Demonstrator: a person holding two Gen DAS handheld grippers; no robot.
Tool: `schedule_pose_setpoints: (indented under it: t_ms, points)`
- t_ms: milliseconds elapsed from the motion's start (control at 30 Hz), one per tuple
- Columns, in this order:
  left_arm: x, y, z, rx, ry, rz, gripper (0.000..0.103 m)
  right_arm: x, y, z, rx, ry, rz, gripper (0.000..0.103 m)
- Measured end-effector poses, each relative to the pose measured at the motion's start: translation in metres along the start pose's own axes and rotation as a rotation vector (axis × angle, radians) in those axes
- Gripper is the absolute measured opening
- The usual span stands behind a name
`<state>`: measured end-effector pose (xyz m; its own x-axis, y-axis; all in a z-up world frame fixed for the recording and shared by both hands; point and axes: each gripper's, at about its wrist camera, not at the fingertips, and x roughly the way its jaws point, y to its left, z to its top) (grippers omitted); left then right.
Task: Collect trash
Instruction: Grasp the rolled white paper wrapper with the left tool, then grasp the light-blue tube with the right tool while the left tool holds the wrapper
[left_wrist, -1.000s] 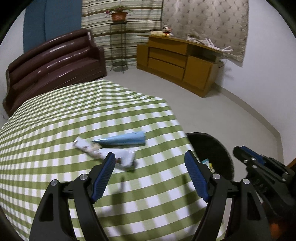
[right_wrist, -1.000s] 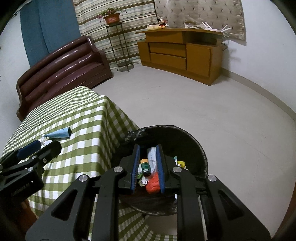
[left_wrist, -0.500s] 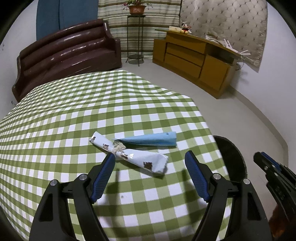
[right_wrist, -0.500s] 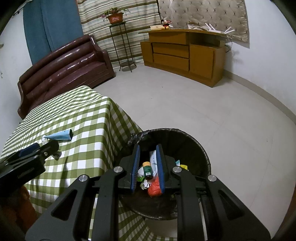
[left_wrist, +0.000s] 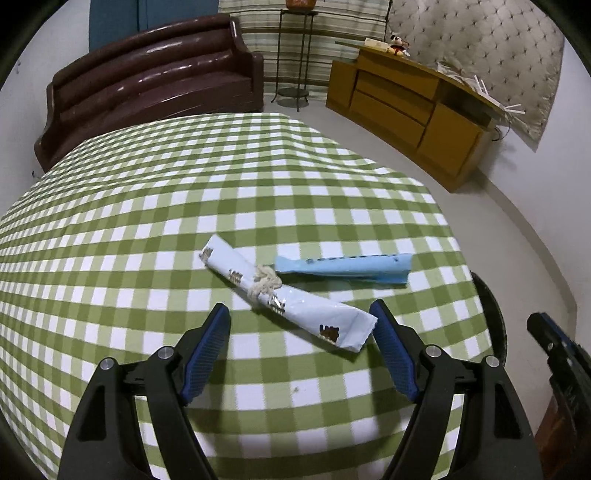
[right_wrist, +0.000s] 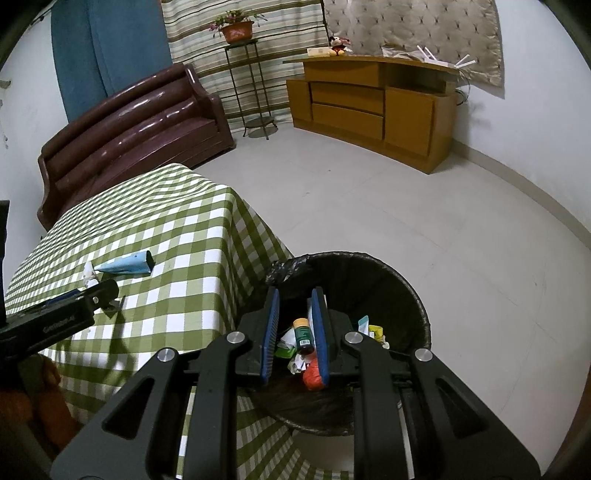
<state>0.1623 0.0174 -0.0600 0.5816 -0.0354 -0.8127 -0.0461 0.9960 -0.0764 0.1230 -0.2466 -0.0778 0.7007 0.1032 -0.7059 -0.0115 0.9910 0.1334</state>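
Sofa (left_wrist: 147, 85): dark brown, glossy, against the far wall at the upper left, beyond the table.
Table (left_wrist: 110, 229): covered with a green-and-white checked cloth; fills the left-wrist view.
Left gripper (left_wrist: 301, 321): jaws spread wide, nothing between the pads; it hangs over the near part of the cloth, pointing steeply down.
Pale blue wrapper (left_wrist: 288, 295): a long flat packet with small brown prints, tied round the middle with a knot of off-white string; lies diagonally on the cloth. Its near end lies just beside the right-hand blue pad (left_wrist: 393, 350), and contact cannot be told.
Light blue tube (left_wrist: 343, 266): flattened, lying crosswise on the cloth beyond the wrapper, its narrow end meeting the knot.
Right gripper (right_wrist: 295, 328): jaws close together with a narrow gap, holding nothing; poised above the bin's mouth.
Trash bin (right_wrist: 399, 280): round, lined with a black bag, standing on the pale floor just beside the table's corner; it contains a small green bottle with a yellow cap (right_wrist: 303, 334), an orange-red item (right_wrist: 312, 374) and scraps of paper.
Wooden cabinet (right_wrist: 369, 107): yellow-brown, with drawers, along the far right wall.
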Motion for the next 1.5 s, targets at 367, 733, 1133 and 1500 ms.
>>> schedule_pose_setpoints:
  t_ms: [367,733,1133,1500]
  points:
    - [-0.015,0.022,-0.017,-0.016,0.009,0.006,0.076,0.002,0.014,-0.004,-0.022,0.011,0.020,0.018]
    - [-0.005,0.025,0.001,-0.054,0.007,0.002,0.078,0.000,0.019,-0.005,-0.026,0.014,0.023,0.019]
    - [-0.014,0.038,-0.007,-0.001,-0.005,-0.034,0.039,0.000,0.027,-0.006,-0.044,0.018,0.032,0.019]
    - [-0.028,0.062,-0.023,0.043,-0.013,-0.031,0.021,-0.003,0.057,-0.002,-0.099,0.017,0.063,0.019]
